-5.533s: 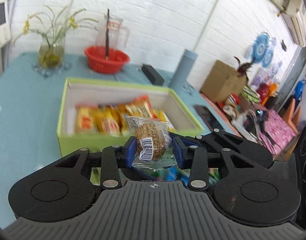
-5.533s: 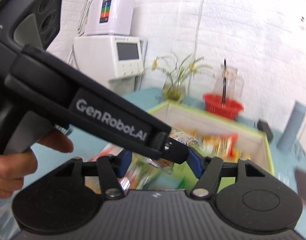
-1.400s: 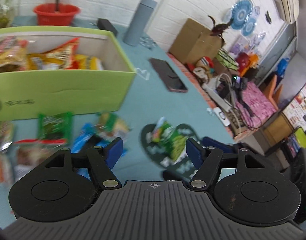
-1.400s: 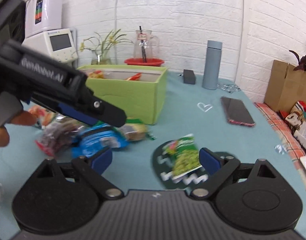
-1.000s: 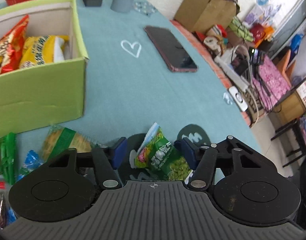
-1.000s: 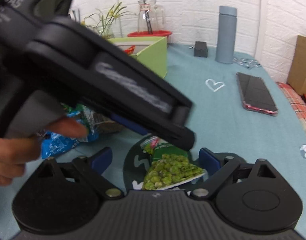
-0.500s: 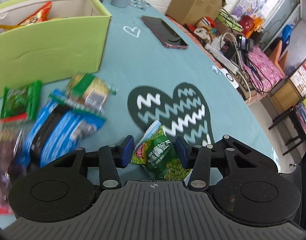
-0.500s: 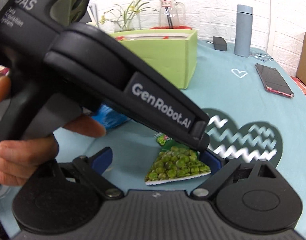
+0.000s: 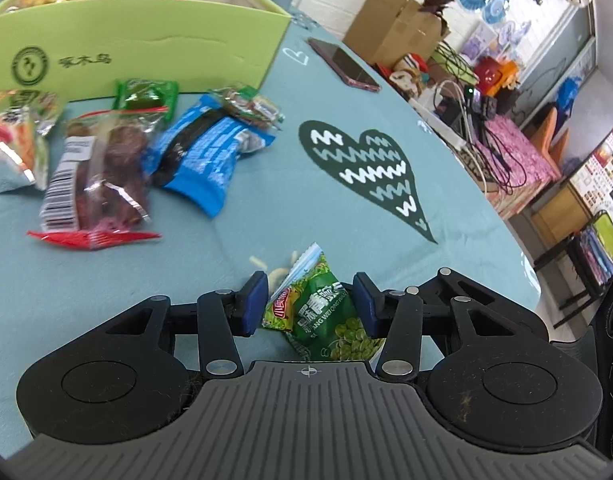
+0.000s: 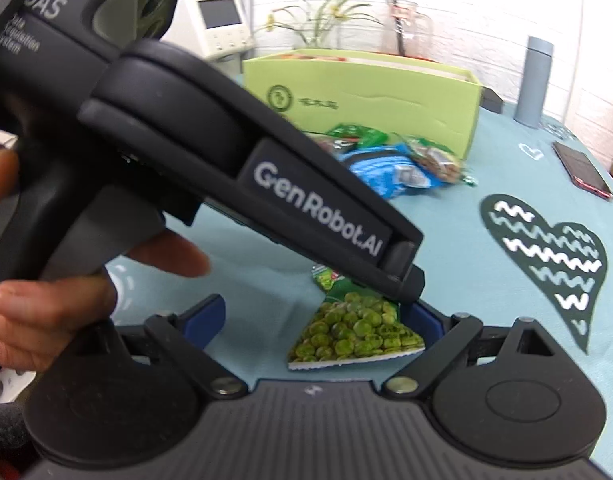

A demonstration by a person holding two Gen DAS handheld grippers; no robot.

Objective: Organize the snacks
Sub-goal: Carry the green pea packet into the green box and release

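the left gripper (image 9: 309,305) has the green pea packet (image 9: 321,319) between its blue pads, its jaws opening a touch while the pads press the packet's sides and it hangs above the teal tablecloth (image 9: 458,216). from the right wrist view the same packet (image 10: 356,330) shows under the left gripper's black body, near the right gripper (image 10: 314,318), whose fingers stand wide apart with nothing clamped; the packet lies just beside its right pad, though contact cannot be told. a hand (image 10: 58,280) holds the left gripper's handle. farther off, the green box (image 9: 146,40) stands on the cloth with snacks inside, and in front of it lie loose packets: a blue packet (image 9: 202,156), a clear packet with a red edge (image 9: 94,184), a small green packet (image 9: 146,94). a dark heart print (image 9: 370,172) marks the cloth to the right, with a phone (image 9: 342,65) beyond it
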